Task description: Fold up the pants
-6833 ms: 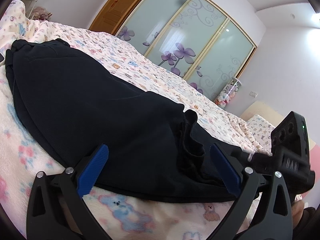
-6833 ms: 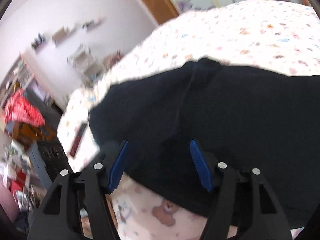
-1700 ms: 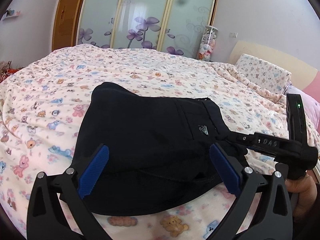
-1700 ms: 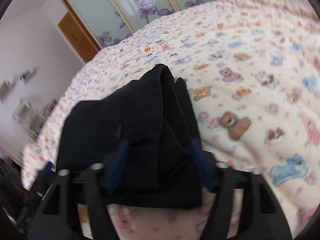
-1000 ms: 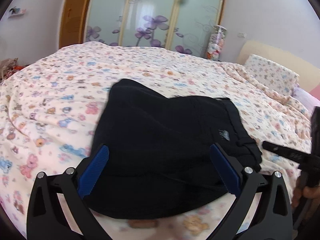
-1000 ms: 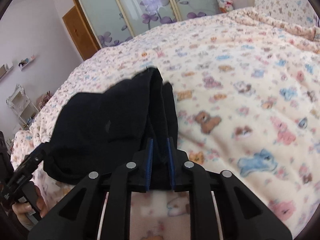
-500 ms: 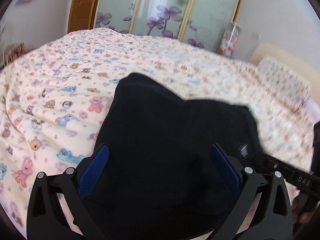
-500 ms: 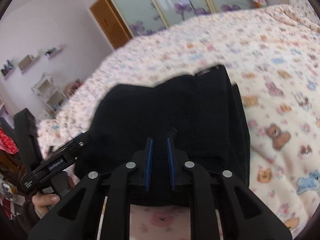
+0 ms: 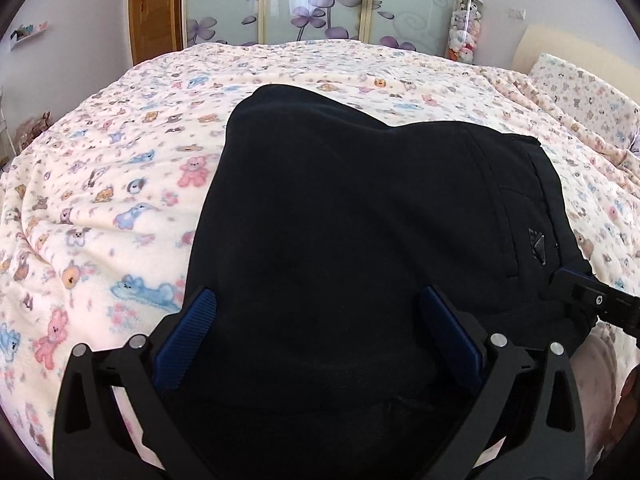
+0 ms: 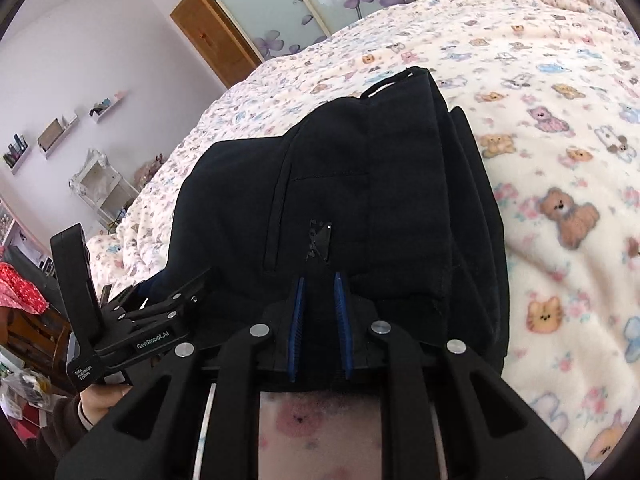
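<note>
The black pants [image 9: 360, 208] lie folded in a thick stack on the bed, with a small logo tag [image 9: 537, 246] near the right edge. My left gripper [image 9: 320, 320] is open, its blue pads on either side of the stack's near edge. My right gripper [image 10: 318, 300] is shut on the pants [image 10: 360, 184] at their near edge, below the logo tag [image 10: 320, 240]. The left gripper also shows in the right wrist view [image 10: 160, 308], at the stack's left side. The right gripper's body shows in the left wrist view [image 9: 596, 304].
The bed is covered by a cream blanket with teddy-bear print [image 9: 100, 184]. A pillow [image 9: 580, 80] lies at the far right. Sliding wardrobe doors with purple flowers [image 9: 320, 4] and a wooden door [image 9: 156, 12] stand behind. Shelves and clutter [image 10: 24, 280] are left of the bed.
The right gripper closed on the near edge of the pants about a second ago and still holds it. The left gripper has moved in closer over the stack and stays open.
</note>
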The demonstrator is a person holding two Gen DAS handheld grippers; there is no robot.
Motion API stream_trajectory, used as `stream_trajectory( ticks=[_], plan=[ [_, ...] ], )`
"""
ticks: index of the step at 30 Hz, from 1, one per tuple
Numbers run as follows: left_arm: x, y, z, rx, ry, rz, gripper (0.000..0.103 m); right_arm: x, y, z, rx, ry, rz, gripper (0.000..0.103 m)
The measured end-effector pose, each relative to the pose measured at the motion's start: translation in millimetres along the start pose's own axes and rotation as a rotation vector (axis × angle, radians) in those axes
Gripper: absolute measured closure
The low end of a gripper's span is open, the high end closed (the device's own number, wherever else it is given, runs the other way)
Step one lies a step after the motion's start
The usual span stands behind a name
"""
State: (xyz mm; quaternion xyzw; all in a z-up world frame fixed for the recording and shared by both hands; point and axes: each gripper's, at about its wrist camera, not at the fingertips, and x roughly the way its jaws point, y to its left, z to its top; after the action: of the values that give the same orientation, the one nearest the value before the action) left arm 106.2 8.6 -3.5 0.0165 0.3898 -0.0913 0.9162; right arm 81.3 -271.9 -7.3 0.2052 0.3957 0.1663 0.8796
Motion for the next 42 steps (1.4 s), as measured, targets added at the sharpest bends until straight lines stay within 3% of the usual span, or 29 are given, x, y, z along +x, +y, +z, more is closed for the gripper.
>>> stream_trajectory(
  ticks=[6, 7, 9, 11, 12, 16, 21, 23, 26, 30, 31, 32, 34, 42],
  plan=[
    [1.2, -1.8, -4.8, 0.004, -0.01, 0.005, 0.002, -2.5, -3.1, 4.0, 0.026, 0.004, 0.046, 0.086],
    [0.6, -1.3, -6.4, -0.001, -0.018, -0.002, 0.002, -6.1, -2.3, 5.5, 0.021, -0.003, 0.061, 0.081],
    [0.0, 0.6, -7.3, -0.009, -0.029, -0.012, 0.002, -17.3, -1.5, 10.9, 0.008, -0.029, 0.091, 0.066],
    [-0.1, 0.8, -7.3, -0.012, -0.035, -0.016, 0.002, -29.3, -5.5, 21.5, 0.006, -0.067, 0.097, 0.015],
    [0.4, 0.7, -6.6, -0.012, -0.037, -0.016, 0.002, -33.7, -7.7, 26.4, 0.008, -0.087, 0.085, 0.011],
    [0.5, 1.6, -5.9, -0.015, -0.042, -0.02, 0.002, -44.4, -32.4, 52.2, 0.069, -0.12, 0.05, 0.011],
    [0.4, 2.2, -5.6, -0.016, -0.044, -0.022, 0.002, -19.8, -62.2, 69.8, 0.154, -0.005, 0.034, 0.017],
    [0.3, 1.9, -5.8, -0.016, -0.043, -0.021, 0.002, -11.5, -63.3, 70.4, 0.15, 0.018, 0.015, 0.028],
    [0.2, 1.9, -5.9, -0.016, -0.044, -0.021, 0.002, -10.6, -51.3, 67.2, 0.09, -0.006, 0.014, 0.029],
    [-1.7, 1.5, -7.4, -0.021, -0.049, -0.028, 0.002, 1.0, -35.9, 66.7, -0.014, 0.005, -0.064, 0.03],
    [-3.3, 2.2, -8.3, -0.026, -0.053, -0.033, 0.002, 4.9, -32.8, 65.8, -0.048, 0.01, -0.099, 0.034],
    [-4.8, 3.7, -8.9, -0.033, -0.061, -0.042, 0.002, 10.4, -27.7, 64.3, -0.1, 0.017, -0.134, 0.048],
    [-9.5, 8.9, -10.6, -0.057, -0.082, -0.061, 0.002, 16.6, -20.2, 59.7, -0.142, 0.031, -0.145, 0.061],
    [-25.8, 27.5, -18.0, -0.147, -0.17, -0.145, 0.002, 3.2, -30.2, 41.3, -0.072, -0.029, -0.14, 0.067]
  ],
)
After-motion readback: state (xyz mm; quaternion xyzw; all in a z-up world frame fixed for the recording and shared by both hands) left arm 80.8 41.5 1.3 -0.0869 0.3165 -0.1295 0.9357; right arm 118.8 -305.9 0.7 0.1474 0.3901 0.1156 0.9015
